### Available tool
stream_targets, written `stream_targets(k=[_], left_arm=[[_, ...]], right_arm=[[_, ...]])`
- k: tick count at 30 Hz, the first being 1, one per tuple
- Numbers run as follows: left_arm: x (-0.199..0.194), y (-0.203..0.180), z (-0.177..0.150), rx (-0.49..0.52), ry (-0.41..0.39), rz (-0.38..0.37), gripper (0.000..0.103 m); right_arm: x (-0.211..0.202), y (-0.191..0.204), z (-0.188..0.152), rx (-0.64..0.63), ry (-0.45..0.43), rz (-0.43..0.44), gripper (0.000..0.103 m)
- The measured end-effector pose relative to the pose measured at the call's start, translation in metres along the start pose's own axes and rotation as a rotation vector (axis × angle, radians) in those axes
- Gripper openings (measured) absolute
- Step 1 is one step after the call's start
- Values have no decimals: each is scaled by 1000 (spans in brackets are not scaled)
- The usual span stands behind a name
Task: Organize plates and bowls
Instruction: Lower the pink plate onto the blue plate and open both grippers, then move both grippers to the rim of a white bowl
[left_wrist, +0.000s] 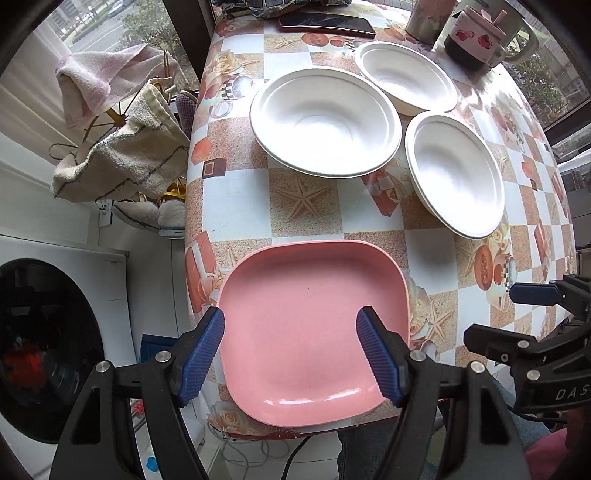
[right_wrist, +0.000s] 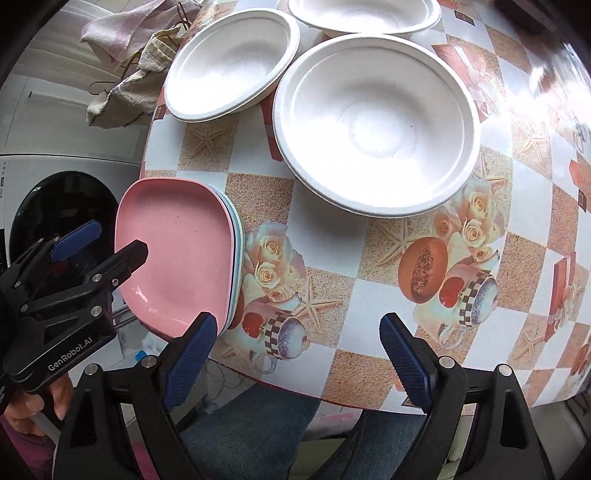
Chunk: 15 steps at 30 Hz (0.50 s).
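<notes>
A: How far had you got when this was taken?

B: By the look of it, the plates were done. You had the pink plate (left_wrist: 314, 332) on top of a small stack at the near left corner of the table (right_wrist: 369, 314), with pale blue edges of the plates under it showing in the right wrist view.

A: And your tools?

B: Your left gripper (left_wrist: 291, 354) stood over the pink plate, jaws spread and holding nothing. Your right gripper (right_wrist: 299, 362) was wide apart too, over bare tablecloth, nothing between the pads.

A: What was left?

B: The three white bowls (left_wrist: 325, 122), (left_wrist: 406, 75) and (left_wrist: 456, 173) sat separately, near one another and unstacked. I'd judge nesting them was the remaining half.
</notes>
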<state>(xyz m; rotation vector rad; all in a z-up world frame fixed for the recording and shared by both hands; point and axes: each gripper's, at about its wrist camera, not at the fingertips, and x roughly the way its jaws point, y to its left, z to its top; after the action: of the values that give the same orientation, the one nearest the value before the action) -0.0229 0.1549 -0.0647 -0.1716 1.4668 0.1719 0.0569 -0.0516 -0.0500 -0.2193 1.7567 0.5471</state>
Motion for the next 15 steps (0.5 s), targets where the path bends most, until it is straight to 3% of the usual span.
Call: stream_targets(k=[9, 15], left_arm=[[-4, -57, 22, 117, -14, -78, 78], [-2, -74, 31, 88, 0, -104, 78]], right_arm=[[-15, -56, -9, 193, -42, -11, 91], [-24, -84, -4, 249, -55, -11, 91]])
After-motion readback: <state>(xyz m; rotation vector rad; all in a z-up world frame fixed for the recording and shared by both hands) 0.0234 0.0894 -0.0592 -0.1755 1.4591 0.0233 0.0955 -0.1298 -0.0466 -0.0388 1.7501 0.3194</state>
